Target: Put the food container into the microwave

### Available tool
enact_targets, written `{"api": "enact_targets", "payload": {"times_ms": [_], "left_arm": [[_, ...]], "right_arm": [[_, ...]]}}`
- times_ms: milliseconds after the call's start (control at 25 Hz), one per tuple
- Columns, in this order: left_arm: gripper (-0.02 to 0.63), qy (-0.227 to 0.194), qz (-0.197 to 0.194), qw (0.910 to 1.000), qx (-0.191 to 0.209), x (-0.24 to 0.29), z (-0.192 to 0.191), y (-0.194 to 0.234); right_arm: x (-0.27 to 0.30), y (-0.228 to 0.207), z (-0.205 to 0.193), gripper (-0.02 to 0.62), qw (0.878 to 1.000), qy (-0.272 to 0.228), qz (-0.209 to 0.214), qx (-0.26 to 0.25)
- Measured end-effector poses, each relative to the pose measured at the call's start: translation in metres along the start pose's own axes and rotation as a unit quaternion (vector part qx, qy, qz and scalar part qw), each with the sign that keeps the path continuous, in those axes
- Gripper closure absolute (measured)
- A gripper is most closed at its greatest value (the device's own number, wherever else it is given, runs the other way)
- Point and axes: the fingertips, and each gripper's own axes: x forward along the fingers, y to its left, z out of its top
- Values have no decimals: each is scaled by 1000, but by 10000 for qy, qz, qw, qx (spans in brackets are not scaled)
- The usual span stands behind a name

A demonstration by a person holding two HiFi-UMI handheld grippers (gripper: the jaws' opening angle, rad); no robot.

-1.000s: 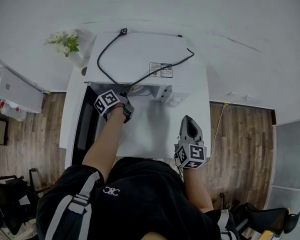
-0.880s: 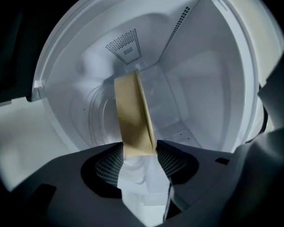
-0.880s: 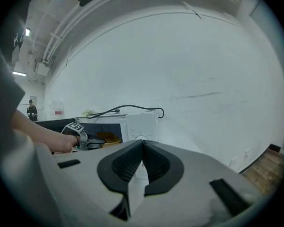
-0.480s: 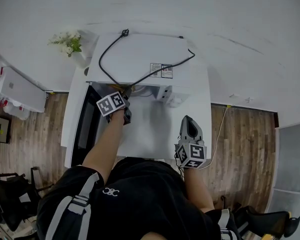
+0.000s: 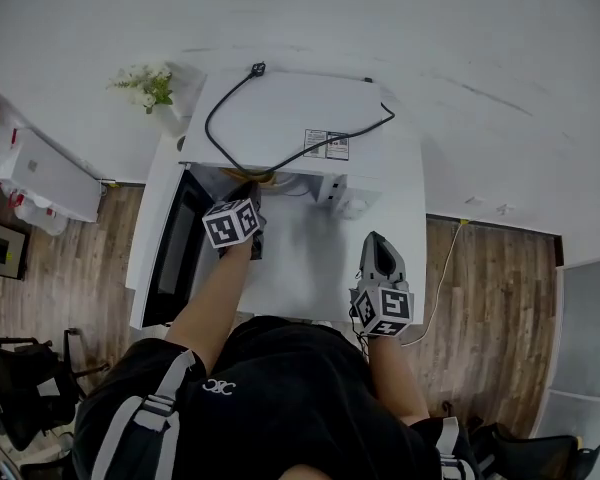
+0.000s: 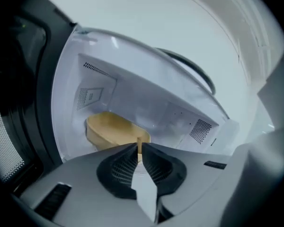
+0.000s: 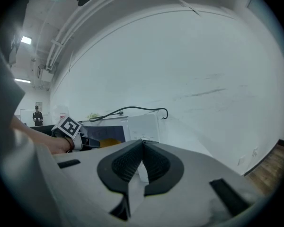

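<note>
The container [image 6: 111, 129] sits inside the microwave [image 5: 280, 118], toward the cavity's left side. Its near rim is pinched between the jaws of the left gripper [image 6: 138, 148]. The right gripper [image 7: 143, 143] hangs in front of the microwave, jaws together on nothing. To finish well, I judge the container should rest flat on the cavity floor before the jaws part fully. The gripper should then draw straight out, clear of the open door [image 5: 175, 253].

Left gripper [image 6: 138, 148]: jaws closed on the near rim of the tan food container [image 6: 109, 129]. Container sits inside the white microwave [image 6: 142, 96], towards its left. Dark door [image 6: 12, 126] open at left.
</note>
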Motion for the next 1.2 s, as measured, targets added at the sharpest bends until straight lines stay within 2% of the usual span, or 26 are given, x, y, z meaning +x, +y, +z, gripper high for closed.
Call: {"api": "enact_targets", "payload": {"times_ms": [40, 240, 640, 880, 1200], "left_arm": [[600, -37, 23, 9999, 153, -4, 0, -2], [604, -202, 13, 9960, 872, -27, 5, -19], [604, -895, 45, 9827, 1621, -99, 34, -47], [604, -1254, 13, 9736, 1905, -141, 43, -65], [604, -1199, 81, 9765, 1792, -156, 28, -56]], "right_arm": [[2, 2, 0, 589, 10000, -7, 62, 0], [11, 15, 4, 589, 9991, -54, 411, -22], [35, 56, 20, 591, 9908, -304, 1319, 11], [45, 83, 20, 592, 9857, -221, 1662, -163], [53, 98, 16, 592, 9828, -93, 1827, -238]]}}
